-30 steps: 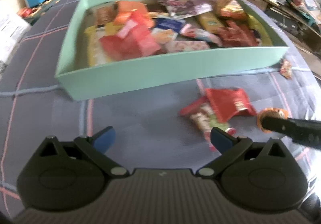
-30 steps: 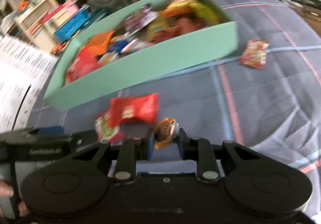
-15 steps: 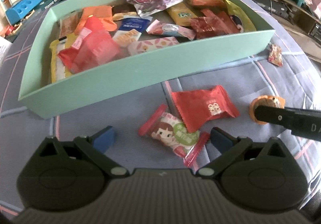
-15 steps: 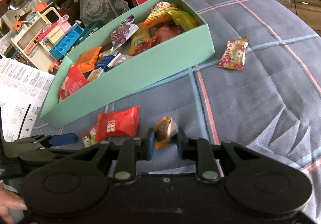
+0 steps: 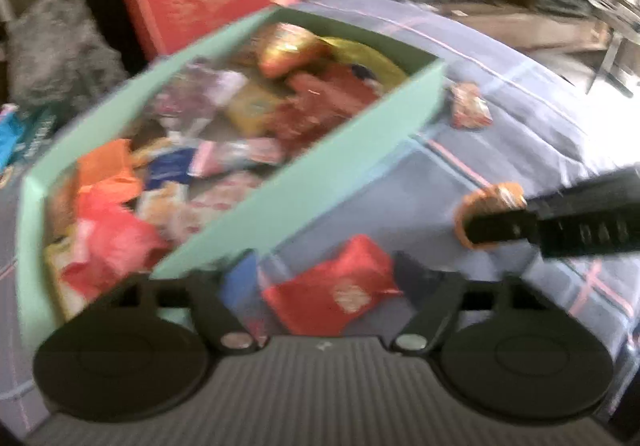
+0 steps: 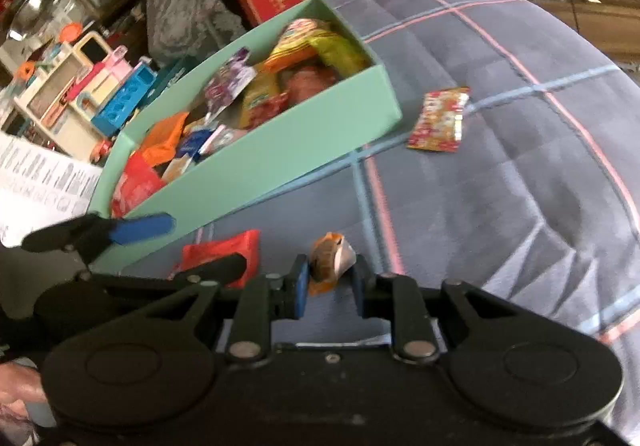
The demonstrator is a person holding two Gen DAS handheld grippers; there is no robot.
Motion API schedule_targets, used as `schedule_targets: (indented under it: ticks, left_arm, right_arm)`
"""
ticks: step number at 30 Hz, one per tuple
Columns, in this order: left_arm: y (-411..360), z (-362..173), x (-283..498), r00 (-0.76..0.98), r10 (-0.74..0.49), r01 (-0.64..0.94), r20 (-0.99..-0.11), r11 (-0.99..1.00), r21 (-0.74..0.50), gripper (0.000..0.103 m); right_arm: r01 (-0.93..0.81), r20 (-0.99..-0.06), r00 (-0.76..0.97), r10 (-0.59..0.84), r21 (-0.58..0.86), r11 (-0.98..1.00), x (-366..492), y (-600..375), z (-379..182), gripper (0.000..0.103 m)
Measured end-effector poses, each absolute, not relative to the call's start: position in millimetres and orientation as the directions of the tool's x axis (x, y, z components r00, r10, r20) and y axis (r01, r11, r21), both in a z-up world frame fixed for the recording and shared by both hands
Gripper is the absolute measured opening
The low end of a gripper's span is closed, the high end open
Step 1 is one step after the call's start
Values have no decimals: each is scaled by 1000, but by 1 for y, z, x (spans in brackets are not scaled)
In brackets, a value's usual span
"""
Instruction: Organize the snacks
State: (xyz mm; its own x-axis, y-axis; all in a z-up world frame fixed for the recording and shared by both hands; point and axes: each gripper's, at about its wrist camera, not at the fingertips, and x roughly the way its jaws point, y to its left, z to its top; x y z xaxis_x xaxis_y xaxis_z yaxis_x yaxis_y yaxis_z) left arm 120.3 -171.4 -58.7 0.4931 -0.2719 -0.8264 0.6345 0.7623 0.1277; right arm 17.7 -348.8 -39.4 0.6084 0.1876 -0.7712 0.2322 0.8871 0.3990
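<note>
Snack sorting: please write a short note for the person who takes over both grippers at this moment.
Right gripper: shut on the orange-wrapped candy, off the cloth.
Left gripper: open, around the red packet, not closed on it.
Green box: already holds many snacks.
Left outside: the red packet and the patterned packet beside the box's far corner.
Next: drop the candy in the box, then collect both packets.

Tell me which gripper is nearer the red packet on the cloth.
Left. The left gripper straddles the red packet; the right gripper, shut on an orange candy, is off to its right.
</note>
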Motion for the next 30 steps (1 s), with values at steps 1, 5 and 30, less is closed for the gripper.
schedule_targets:
  ticks: [1, 5, 30]
  left_arm:
    - [-173, -60, 119, 481, -282, 645, -830, 755, 118, 40]
    - [-171, -59, 114, 474, -290, 630, -831, 771, 90, 20]
    - [-83, 34, 167, 585, -360, 382, -727, 913, -144, 0]
  right_arm:
    - [237, -770, 610, 186, 401, 885, 17, -351, -40, 21]
    - [243, -769, 613, 181, 402, 883, 17, -351, -41, 21]
    - [107, -625, 713, 319, 546, 831, 74, -330, 37, 21]
